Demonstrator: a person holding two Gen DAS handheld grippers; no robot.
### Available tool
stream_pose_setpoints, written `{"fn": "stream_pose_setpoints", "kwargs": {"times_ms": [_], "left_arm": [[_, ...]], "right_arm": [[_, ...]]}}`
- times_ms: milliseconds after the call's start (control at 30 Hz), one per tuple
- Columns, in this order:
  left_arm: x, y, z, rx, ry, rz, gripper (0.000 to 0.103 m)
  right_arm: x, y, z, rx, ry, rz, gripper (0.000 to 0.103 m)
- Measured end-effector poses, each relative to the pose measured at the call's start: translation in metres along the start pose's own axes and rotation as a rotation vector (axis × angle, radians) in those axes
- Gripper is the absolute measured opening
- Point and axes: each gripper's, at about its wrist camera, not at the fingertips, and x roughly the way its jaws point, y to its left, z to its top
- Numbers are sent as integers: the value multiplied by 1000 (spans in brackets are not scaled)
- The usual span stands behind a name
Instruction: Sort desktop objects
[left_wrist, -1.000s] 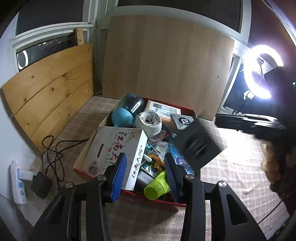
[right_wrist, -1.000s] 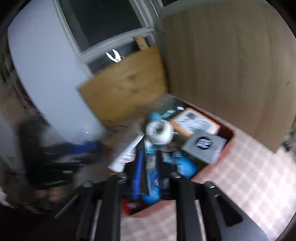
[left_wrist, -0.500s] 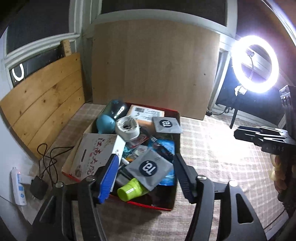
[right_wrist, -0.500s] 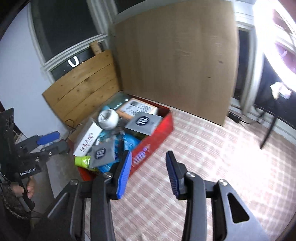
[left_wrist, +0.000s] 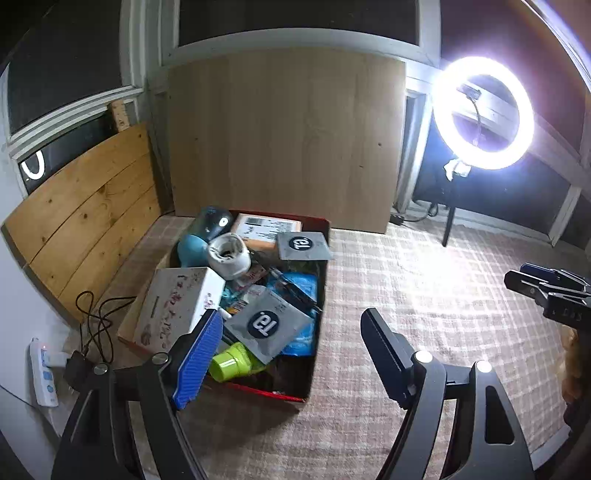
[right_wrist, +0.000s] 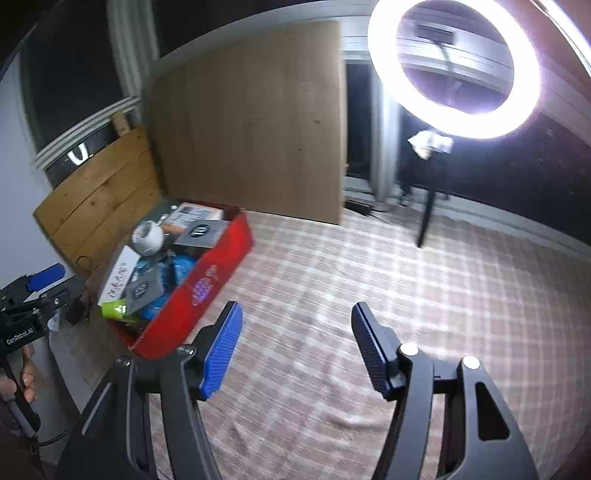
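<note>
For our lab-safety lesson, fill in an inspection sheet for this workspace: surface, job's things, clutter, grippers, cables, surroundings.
Surface: checked cloth covers it; bare beside the box.
Job's things: red box filled with a white carton, grey packets, a green cup, a white round jar, a teal bottle and an orange parcel.
Clutter: nothing seen outside the box.
Grippers: left gripper and right gripper both empty, jaws apart.
Cables: black cord loops to a power strip left of the box.
Surroundings: wooden boards behind; lit ring light to the right.
</note>
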Motion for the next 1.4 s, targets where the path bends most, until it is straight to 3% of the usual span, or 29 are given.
{"fn": "stream_pose_setpoints", "kwargs": {"times_ms": [300,800,1400], "left_arm": [[5,-20,2,44,8,-43,76],[25,-72,20,128,52,-96,76],[19,-72,26,107,22,-74,79]], "right_arm": [[-25,-43,-16,98,-23,-142,61],[-50,-71,-25,150,-73,-257,61],[-44,-83,-24,133,-54,-275,61]]}}
